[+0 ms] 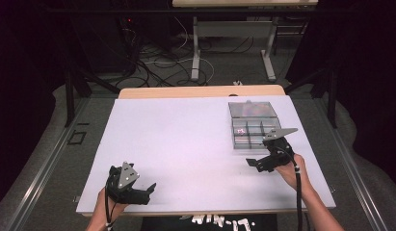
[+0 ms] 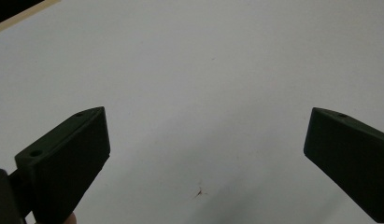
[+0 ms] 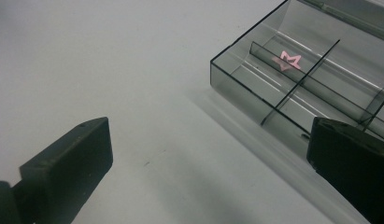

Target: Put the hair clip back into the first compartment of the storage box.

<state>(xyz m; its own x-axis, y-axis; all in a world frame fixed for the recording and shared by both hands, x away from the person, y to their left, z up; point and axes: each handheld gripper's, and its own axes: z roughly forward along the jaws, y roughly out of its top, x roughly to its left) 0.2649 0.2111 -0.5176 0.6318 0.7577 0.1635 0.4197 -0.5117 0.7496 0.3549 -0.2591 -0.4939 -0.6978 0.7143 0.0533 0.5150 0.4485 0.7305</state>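
At two o'clock on the table (image 1: 186, 144), a pink piece (image 3: 287, 60) already lies in the box (image 1: 253, 126); right gripper (image 1: 256, 163) and left gripper (image 1: 146, 190) gape empty.

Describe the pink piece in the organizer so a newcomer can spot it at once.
On the white table, find the clear compartment box at the far right, beside the right tool. In one of its left-hand compartments lies a small pink star-shaped piece, the one spot of colour among the box's grey dividers.
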